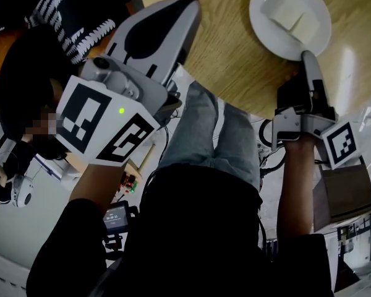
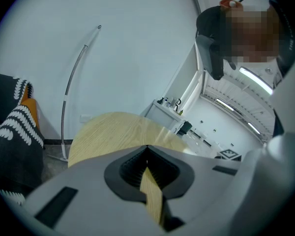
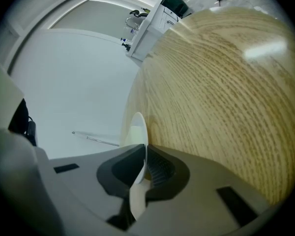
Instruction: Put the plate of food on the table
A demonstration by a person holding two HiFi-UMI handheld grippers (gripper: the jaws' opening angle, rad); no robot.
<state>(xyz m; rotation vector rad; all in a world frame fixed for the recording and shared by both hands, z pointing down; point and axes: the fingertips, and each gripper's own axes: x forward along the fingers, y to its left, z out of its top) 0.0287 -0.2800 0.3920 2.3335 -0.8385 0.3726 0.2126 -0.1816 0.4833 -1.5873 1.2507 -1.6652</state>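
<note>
A white plate (image 1: 263,28) with pale blocks of food (image 1: 289,14) lies over the round wooden table (image 1: 222,48), near its front right edge. My right gripper (image 1: 307,57) is shut on the plate's near rim. In the right gripper view the rim (image 3: 143,127) runs between the jaws, edge on, close to the tabletop (image 3: 226,97). I cannot tell whether the plate touches the wood. My left gripper (image 1: 188,11) hovers over the table's left part, shut and holding nothing. In the left gripper view, the left gripper (image 2: 147,149) points across the tabletop (image 2: 113,132).
A seated person's dark hair (image 1: 25,73) and a black-and-white patterned cloth (image 1: 68,11) are left of the table. My legs in jeans (image 1: 216,135) are below the table edge, with a brown box (image 1: 343,190) at right. Beyond the table stand a curved metal rod (image 2: 71,82) and a white cabinet (image 2: 167,112).
</note>
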